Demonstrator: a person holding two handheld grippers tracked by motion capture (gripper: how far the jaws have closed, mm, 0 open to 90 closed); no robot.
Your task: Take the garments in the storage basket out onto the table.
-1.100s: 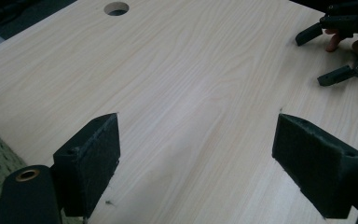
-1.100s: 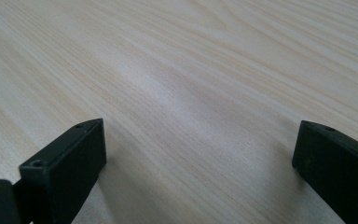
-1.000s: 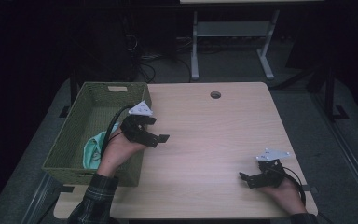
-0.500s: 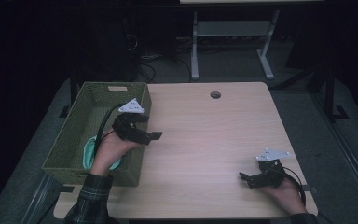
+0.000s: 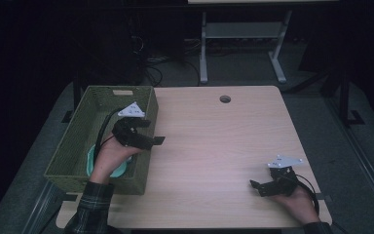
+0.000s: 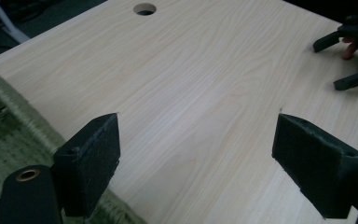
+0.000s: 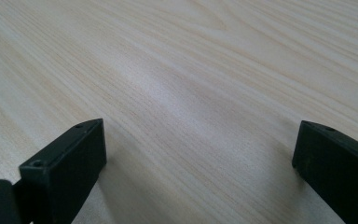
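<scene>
As your left tongs (image 5: 148,139) drew back over the basket (image 5: 78,146) rim, they gaped empty; the teal cloth (image 5: 93,155) lay inside, apparently delivered. Your right tongs (image 5: 263,187) rested open on the tabletop (image 5: 214,141).

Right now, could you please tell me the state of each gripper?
Left gripper: open, holding nothing, over the basket edge.
Right gripper: open, holding nothing, low over the table.

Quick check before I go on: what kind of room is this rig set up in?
Likely an office or lab workspace, dimly lit: a light wood desk with a cable hole, a tangle of cables on the floor behind it, and the metal legs of another table.
</scene>
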